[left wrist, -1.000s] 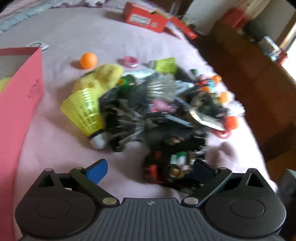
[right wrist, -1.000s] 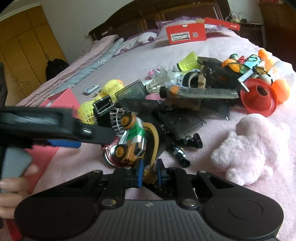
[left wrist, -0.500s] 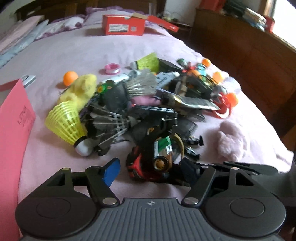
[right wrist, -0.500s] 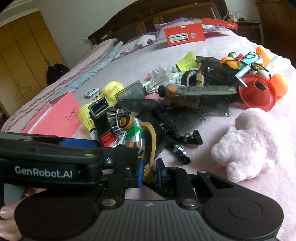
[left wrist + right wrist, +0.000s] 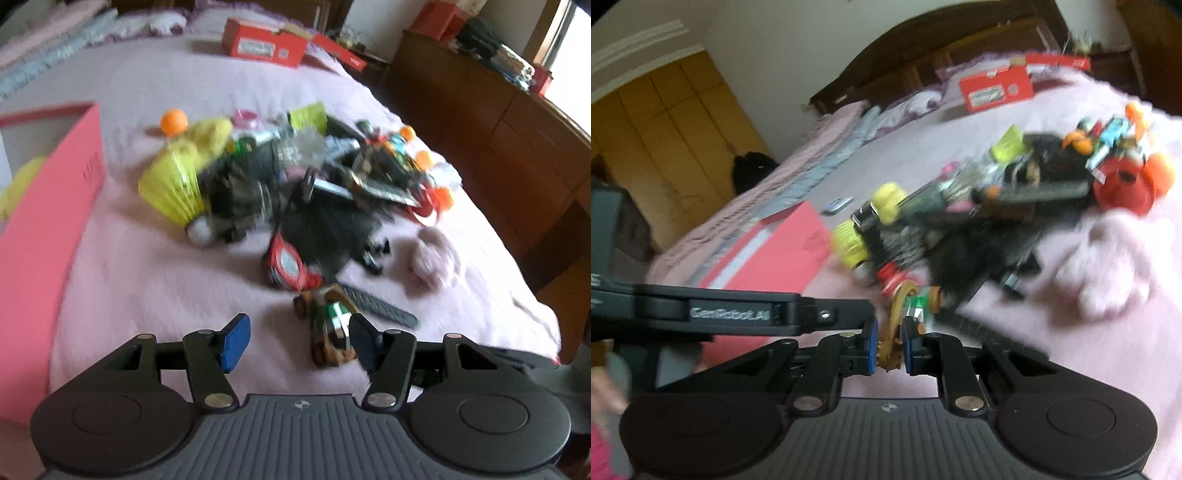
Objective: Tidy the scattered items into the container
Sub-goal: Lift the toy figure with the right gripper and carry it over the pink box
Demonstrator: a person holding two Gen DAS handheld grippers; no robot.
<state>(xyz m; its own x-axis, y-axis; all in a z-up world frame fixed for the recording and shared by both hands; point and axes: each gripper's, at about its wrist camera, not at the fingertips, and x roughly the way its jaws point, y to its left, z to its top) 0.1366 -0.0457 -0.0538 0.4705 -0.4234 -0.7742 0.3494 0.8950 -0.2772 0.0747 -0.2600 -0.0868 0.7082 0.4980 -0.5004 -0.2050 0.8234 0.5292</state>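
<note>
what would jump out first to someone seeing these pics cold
A tangled heap of toys sprawls mid-bed on the pink blanket, yellow shuttlecock at its left edge. A pink box stands open to the left. Nearest, the right tongs pinch a green-and-tan toy; the left tongs are closing, empty.

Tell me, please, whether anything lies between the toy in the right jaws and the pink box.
Only the left gripper reaches across that side of the toy; past it, bare blanket runs to the pink box.
</note>
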